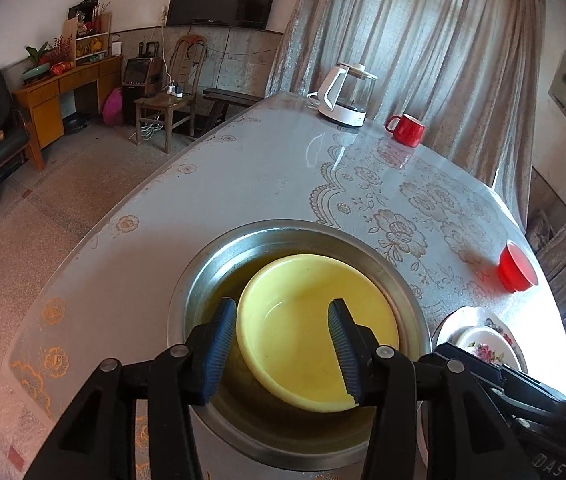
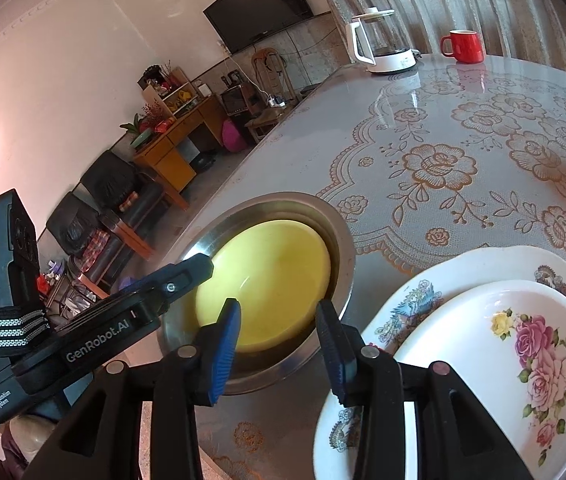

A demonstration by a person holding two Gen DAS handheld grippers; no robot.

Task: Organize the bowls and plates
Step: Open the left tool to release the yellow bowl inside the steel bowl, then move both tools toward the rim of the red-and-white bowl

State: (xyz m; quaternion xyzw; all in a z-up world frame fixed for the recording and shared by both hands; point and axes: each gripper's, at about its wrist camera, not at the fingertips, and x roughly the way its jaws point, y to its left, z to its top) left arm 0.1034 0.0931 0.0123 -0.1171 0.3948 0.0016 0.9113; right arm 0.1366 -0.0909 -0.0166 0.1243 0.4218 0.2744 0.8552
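Observation:
A yellow bowl (image 1: pixel 315 332) (image 2: pixel 271 280) lies tilted inside a steel basin (image 1: pixel 203 272) (image 2: pixel 341 236) on the table. My left gripper (image 1: pixel 281 308) is open over it. One blue pad (image 1: pixel 219 344) is outside the bowl's left rim and the other (image 1: pixel 343 352) is over its inside; neither presses on the bowl. My right gripper (image 2: pixel 278 306) is open above the basin's near rim, with nothing gripped. To the right, a white dish with pink roses (image 2: pixel 503 360) (image 1: pixel 483 344) rests on a larger patterned plate (image 2: pixel 415 300).
A small red bowl (image 1: pixel 517 268), a red mug (image 1: pixel 405 128) (image 2: pixel 463 46) and a glass kettle (image 1: pixel 347 96) (image 2: pixel 383 44) stand farther back on the lace-patterned table (image 1: pixel 283 168). The table edge runs along the left, with floor, chairs and a desk beyond.

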